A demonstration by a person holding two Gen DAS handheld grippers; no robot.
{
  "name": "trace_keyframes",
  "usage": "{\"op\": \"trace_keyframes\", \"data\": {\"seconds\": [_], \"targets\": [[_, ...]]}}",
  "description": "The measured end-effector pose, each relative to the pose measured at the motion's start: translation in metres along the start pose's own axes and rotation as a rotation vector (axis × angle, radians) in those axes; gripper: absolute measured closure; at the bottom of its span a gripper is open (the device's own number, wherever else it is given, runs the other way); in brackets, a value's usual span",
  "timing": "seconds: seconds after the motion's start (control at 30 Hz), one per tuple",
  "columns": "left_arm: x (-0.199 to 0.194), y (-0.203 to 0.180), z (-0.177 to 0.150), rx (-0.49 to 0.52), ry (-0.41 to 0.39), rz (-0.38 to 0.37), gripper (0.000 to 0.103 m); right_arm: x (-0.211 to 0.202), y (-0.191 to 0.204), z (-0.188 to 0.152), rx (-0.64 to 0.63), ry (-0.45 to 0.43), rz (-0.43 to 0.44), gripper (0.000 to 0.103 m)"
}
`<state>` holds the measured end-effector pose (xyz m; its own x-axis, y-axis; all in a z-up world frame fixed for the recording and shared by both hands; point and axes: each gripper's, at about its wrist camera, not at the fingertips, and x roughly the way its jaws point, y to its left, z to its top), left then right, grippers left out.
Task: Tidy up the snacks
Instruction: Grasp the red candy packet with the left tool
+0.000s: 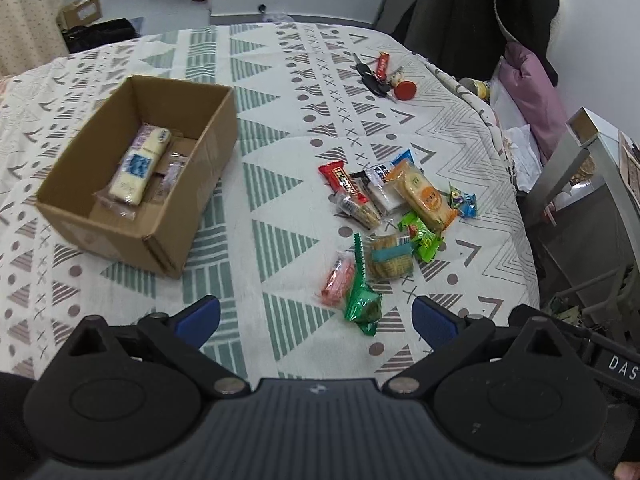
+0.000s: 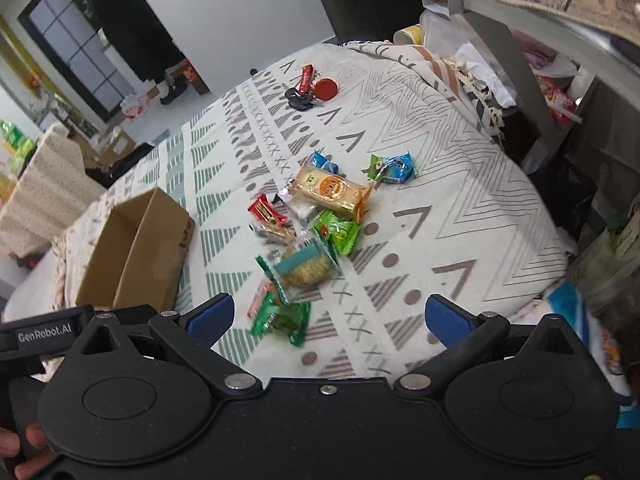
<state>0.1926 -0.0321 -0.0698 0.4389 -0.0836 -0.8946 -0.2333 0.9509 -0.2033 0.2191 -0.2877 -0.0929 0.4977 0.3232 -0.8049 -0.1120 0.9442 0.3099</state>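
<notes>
An open cardboard box (image 1: 192, 184) (image 2: 132, 256) stands on the patterned tablecloth at the left, with a pale wrapped biscuit pack (image 1: 138, 164) and smaller packets inside. Loose snacks lie in a pile to its right: an orange cracker pack (image 1: 424, 196) (image 2: 330, 190), a red bar (image 1: 344, 182) (image 2: 266, 210), a round cracker pack (image 1: 390, 258) (image 2: 304, 266), green packets (image 1: 362, 304) (image 2: 282, 318) and a blue candy (image 1: 466, 202) (image 2: 396, 166). My left gripper (image 1: 316, 320) hovers open near the table's front, empty. My right gripper (image 2: 328, 320) is open too, just short of the nearest green packet.
Keys with a red tag (image 1: 380, 78) (image 2: 310, 92) lie at the table's far side. A metal shelf (image 1: 592, 168) (image 2: 508, 40) and piled bags crowd the right edge. A person in black (image 2: 132, 20) stands in the far doorway.
</notes>
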Motion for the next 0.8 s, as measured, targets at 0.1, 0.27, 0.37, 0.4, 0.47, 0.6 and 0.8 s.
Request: {"op": "trace_keyframes", "data": {"seconds": [0.1, 0.27, 0.37, 0.4, 0.47, 0.6, 0.8], "targets": [[0.011, 0.004, 0.004, -0.008, 0.018, -0.036, 0.003, 0.012, 0.0, 0.002, 0.025, 0.015, 0.003, 0.007], [0.033, 0.005, 0.009, -0.004, 0.04, -0.084, 0.01, 0.029, -0.005, 0.005, 0.069, 0.026, 0.011, 0.011], [0.051, 0.008, 0.012, -0.025, 0.066, -0.105, 0.021, 0.039, -0.008, 0.005, 0.091, 0.036, 0.018, 0.017], [0.057, 0.008, 0.013, -0.033, 0.075, -0.111, 0.026, 0.043, -0.009, 0.005, 0.101, 0.042, 0.025, 0.02], [0.069, 0.01, 0.015, -0.048, 0.094, -0.12, 0.034, 0.051, -0.01, 0.005, 0.119, 0.052, 0.037, 0.024], [0.091, 0.01, 0.02, -0.064, 0.124, -0.129, 0.041, 0.065, -0.012, 0.006, 0.149, 0.066, 0.057, 0.027], [0.125, 0.009, 0.026, -0.08, 0.175, -0.125, 0.054, 0.082, -0.014, 0.01, 0.173, 0.076, 0.057, 0.03]]}}
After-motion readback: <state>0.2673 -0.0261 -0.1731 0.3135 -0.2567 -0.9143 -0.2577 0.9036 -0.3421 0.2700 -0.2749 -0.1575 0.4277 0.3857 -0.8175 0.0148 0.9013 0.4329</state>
